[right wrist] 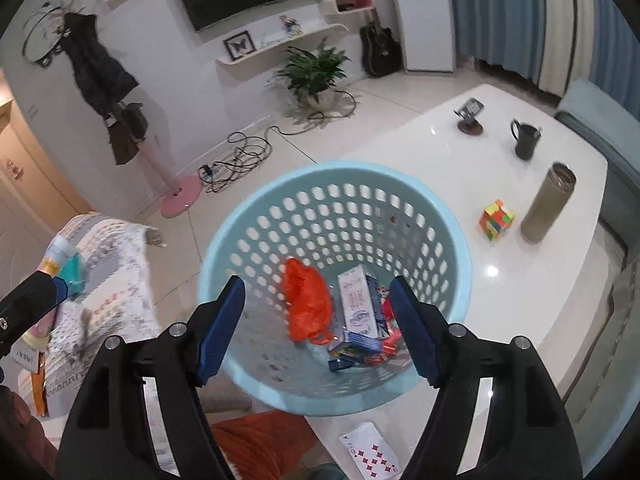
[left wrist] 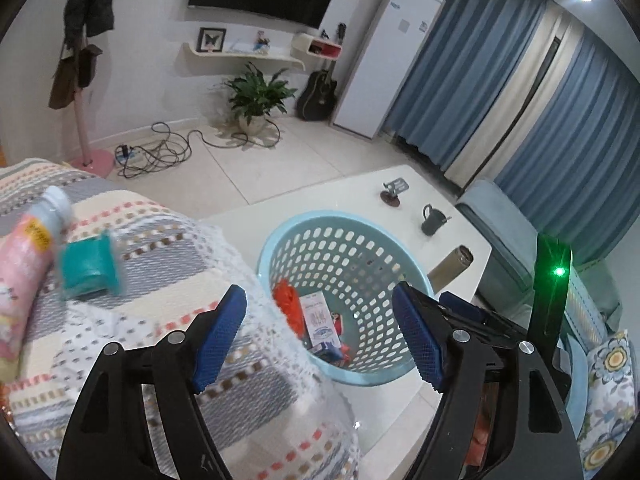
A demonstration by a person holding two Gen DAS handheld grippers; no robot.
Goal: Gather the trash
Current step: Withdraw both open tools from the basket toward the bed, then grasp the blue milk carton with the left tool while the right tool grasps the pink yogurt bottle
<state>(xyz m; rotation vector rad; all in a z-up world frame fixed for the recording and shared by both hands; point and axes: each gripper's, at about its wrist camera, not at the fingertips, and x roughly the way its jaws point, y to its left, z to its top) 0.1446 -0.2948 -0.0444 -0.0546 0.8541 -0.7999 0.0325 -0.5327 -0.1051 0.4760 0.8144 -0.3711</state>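
Observation:
A light blue perforated basket [right wrist: 448, 236] stands on the white table [right wrist: 520, 304]; it also shows in the left wrist view [left wrist: 280, 240]. Inside lie an orange plastic bag [right wrist: 308, 304], a white and blue carton [right wrist: 358, 304] and red wrappers. My right gripper [right wrist: 320, 328] is open and empty right above the basket. My left gripper [left wrist: 320, 336] is open and empty, over the edge of a patterned blanket [left wrist: 160, 240]. A teal packet [left wrist: 90, 268] and a pink bottle [left wrist: 24, 264] lie on the blanket, left of the left gripper.
On the table stand a puzzle cube [right wrist: 496, 220], a brown flask [right wrist: 548, 202], a dark mug [right wrist: 526, 140] and a phone stand [right wrist: 470, 118]. A playing card [right wrist: 370, 454] lies at the table's near edge. Cables [right wrist: 236, 160], a pink coat stand [right wrist: 180, 196] and a plant [right wrist: 316, 72] are on the floor.

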